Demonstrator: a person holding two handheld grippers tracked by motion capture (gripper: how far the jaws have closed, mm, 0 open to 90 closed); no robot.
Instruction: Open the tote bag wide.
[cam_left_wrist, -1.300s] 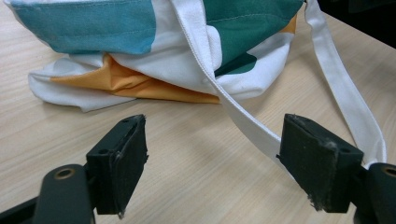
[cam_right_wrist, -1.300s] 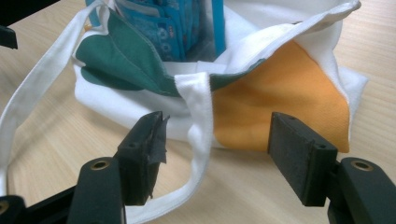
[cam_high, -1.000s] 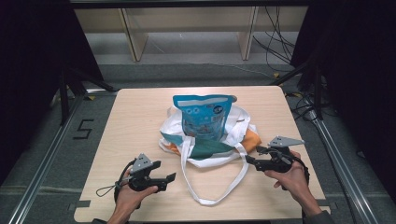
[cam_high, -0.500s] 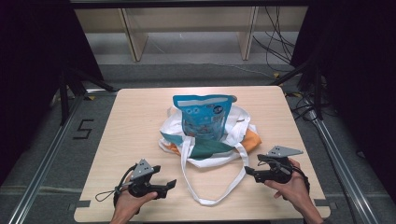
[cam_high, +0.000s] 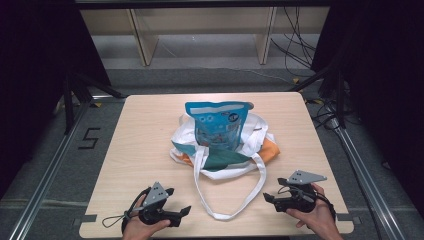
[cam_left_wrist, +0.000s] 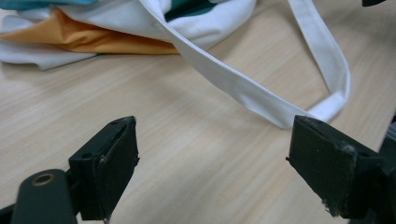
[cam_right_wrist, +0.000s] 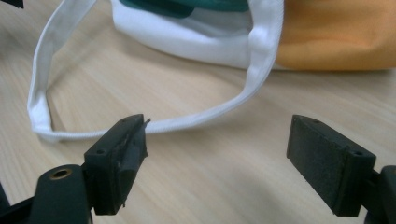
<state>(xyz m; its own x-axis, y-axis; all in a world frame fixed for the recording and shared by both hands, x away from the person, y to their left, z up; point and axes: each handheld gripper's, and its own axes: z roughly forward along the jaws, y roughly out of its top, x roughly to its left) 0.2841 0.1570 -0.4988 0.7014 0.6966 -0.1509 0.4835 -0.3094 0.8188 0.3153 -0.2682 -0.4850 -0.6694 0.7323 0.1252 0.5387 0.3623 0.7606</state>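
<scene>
- High view: both hands have drawn back toward the near edge of the desk since a second ago; the left tongs and right tongs now sit farther from the tote bag, and the right tongs' jaws have just been opening with nothing between them. The bag, its blue pouch and the long white strap lie where they did.
- High view, writing: a black "5" is marked on the floor left of the desk; print on the pouch is too small to read.
- High view, position: the strap loop reaches toward the near edge and lies between the two tongs, apart from both.
- Left gripper view: the left tongs are spread wide, bare desk between them; the strap runs just beyond the jaw on that view's right.
- Right gripper view: the right tongs gape, gripping nothing; the strap passes just behind the jaw on that view's left, with the bag's white and orange cloth farther off.
</scene>
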